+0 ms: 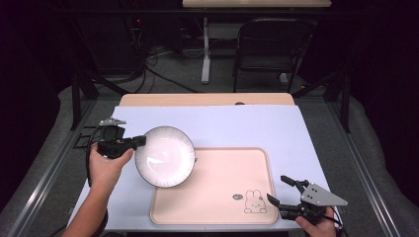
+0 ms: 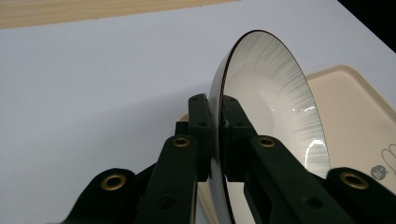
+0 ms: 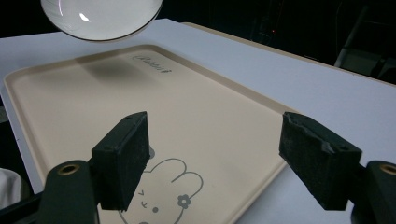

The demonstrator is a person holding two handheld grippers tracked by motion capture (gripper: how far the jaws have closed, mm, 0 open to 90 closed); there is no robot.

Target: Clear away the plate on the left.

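One table is being covered by one pale lavender sheet, on which everything else is being supported. One beige tray is lying flat on the sheet, to the right of the left gripper and directly ahead of the right gripper. One rabbit drawing is being shown on the tray corner nearest the right gripper; in the right gripper view the drawing is appearing between the two jaws.

One white bowl with a dark rim is being held at its left edge by the left gripper. In the left gripper view the bowl is being clamped edge-on, with one pad pressing each face of the rim, so the jaws are being kept closed on it. The bowl is being carried tilted, partly above the tray's far left corner and partly above the sheet. In the right gripper view the bowl is appearing raised above the tray, well beyond the jaws, with its shadow falling on the tray.

The right gripper is being held beside the tray's near right corner. Its two jaws are standing wide apart, with nothing being pressed between them.

Two grippers, one bowl and one tray are being counted.
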